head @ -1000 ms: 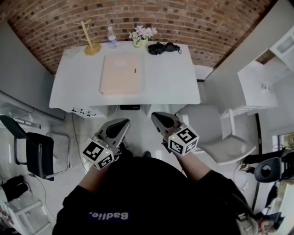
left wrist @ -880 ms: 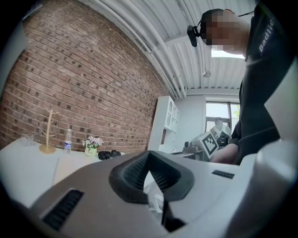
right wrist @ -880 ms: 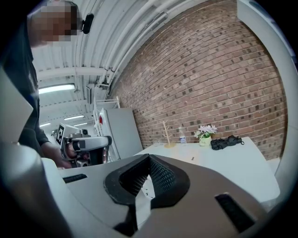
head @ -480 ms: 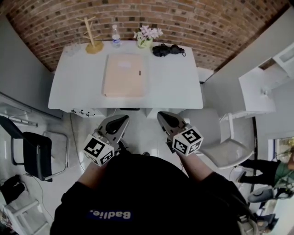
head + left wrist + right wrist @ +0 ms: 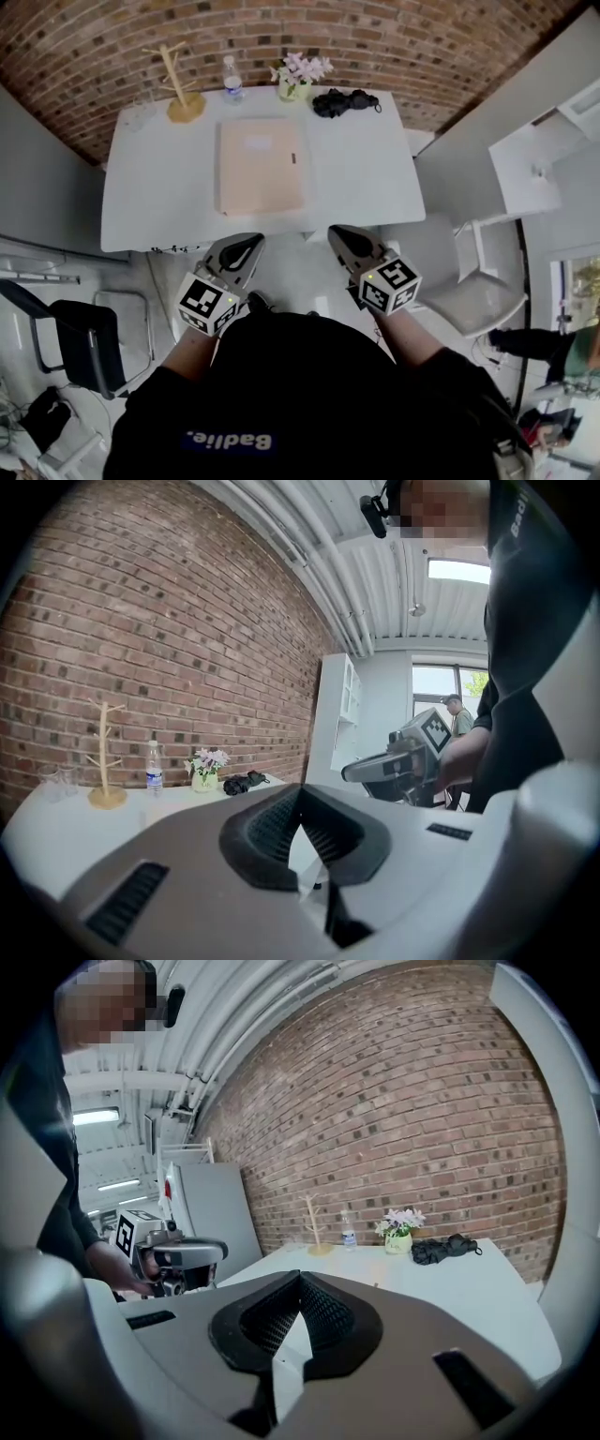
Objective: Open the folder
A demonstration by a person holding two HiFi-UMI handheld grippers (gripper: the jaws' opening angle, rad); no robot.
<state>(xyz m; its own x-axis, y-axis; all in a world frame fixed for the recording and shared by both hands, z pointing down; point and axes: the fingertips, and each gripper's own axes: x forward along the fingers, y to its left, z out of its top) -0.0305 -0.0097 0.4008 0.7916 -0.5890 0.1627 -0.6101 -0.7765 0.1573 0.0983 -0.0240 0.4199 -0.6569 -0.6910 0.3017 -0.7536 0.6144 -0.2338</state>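
beyond the left tongs and right tongs, both pressed together, lies the closed folder.

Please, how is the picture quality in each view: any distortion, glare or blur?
Head view: strong fisheye bends the brick wall into an arch; the folder is sharp. Left gripper view: dark round vignette; the window is overexposed. Right gripper view: same vignette; the ceiling light glares, the table looks evenly lit.
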